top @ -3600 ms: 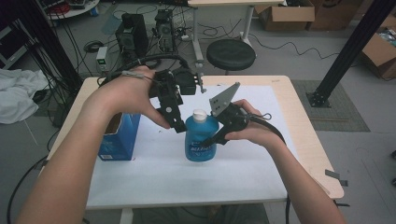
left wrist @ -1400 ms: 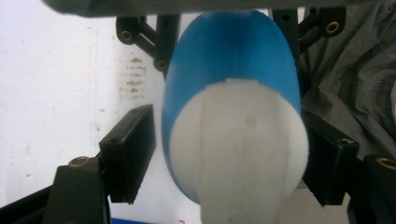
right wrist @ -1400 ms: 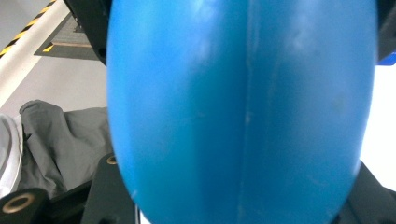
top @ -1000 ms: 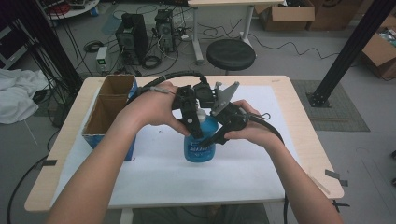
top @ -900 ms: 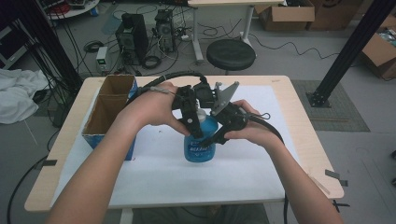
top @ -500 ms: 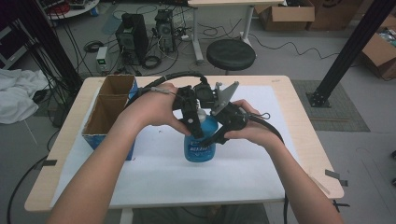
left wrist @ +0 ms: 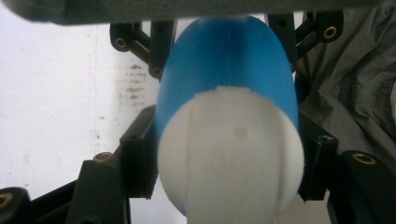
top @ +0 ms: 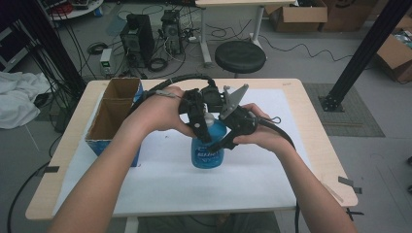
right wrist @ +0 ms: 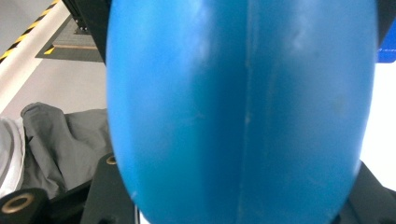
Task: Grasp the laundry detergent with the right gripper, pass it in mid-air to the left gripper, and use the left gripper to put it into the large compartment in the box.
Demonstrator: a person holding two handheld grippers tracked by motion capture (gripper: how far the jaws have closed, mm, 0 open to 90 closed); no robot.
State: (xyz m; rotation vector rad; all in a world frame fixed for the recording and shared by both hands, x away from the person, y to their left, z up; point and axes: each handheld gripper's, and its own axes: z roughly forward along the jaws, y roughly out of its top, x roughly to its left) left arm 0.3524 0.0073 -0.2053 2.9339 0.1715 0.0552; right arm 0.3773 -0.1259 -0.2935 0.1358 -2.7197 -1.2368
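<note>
A blue plastic bottle (top: 208,151) with a white cap (left wrist: 229,154) stands on the white sheet (top: 272,167) at the table's middle. My left gripper (top: 208,125) comes down from above, and its jaws have just been closing on the cap; they now press both sides of it. My right gripper (top: 217,142) reaches in from the right and is shut on the bottle's body (right wrist: 243,107). In the left gripper view the right gripper's black fingers (left wrist: 140,46) flank the blue body (left wrist: 224,60) below the cap.
An open cardboard box (top: 114,116) with blue sides stands at the table's left. Cables trail from both grippers over the table's far side. Grey cloth (left wrist: 355,84) lies beyond the table edge. A black stool (top: 240,56) and equipment stand on the floor behind.
Since the earliest frame the left gripper has come down over the cap, and the box has gone from a spot beside the bottle to the left, open side up. In the last second nothing visibly moved.
</note>
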